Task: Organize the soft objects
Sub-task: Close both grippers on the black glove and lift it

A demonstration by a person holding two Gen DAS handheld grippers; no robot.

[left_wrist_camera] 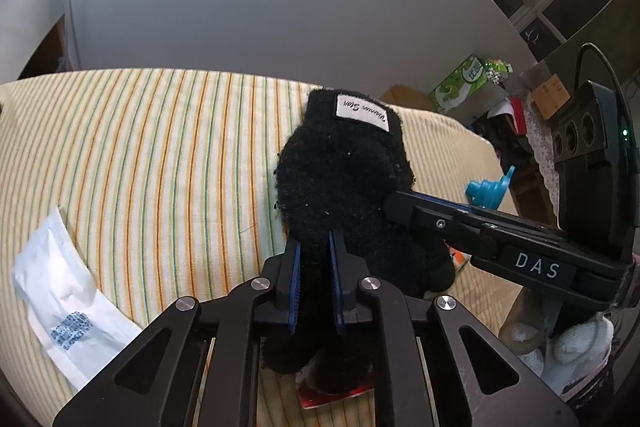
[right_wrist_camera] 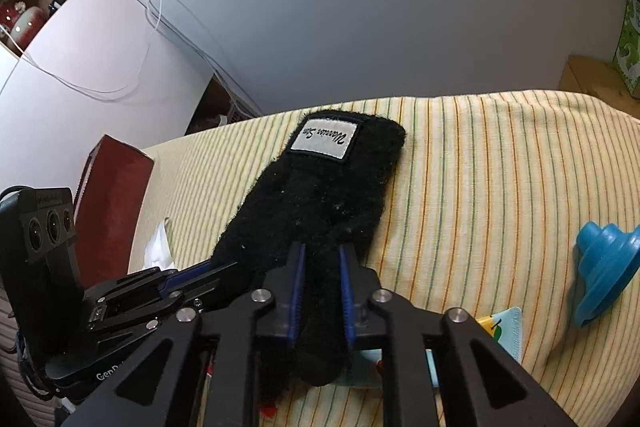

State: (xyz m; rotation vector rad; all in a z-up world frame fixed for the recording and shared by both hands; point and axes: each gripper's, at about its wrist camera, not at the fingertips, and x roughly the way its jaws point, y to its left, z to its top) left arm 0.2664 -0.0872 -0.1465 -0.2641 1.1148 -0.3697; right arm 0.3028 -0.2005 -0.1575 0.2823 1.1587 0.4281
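A black fuzzy glove (left_wrist_camera: 340, 175) with a white label lies on the yellow striped cloth (left_wrist_camera: 140, 155); it also shows in the right wrist view (right_wrist_camera: 320, 195). My left gripper (left_wrist_camera: 314, 251) is shut on a finger of the glove at its near end. My right gripper (right_wrist_camera: 322, 259) is shut on another finger of the same glove. In the left wrist view the right gripper (left_wrist_camera: 394, 201) comes in from the right and meets the glove's side. In the right wrist view the left gripper (right_wrist_camera: 224, 271) comes in from the left.
A white plastic packet (left_wrist_camera: 68, 311) lies at the left on the cloth. A blue silicone funnel (right_wrist_camera: 604, 267) sits at the right. A red-brown box (right_wrist_camera: 108, 211) stands at the left edge. A small card with a cartoon print (right_wrist_camera: 500, 335) lies under my right gripper. Green boxes (left_wrist_camera: 464, 83) stand beyond the table.
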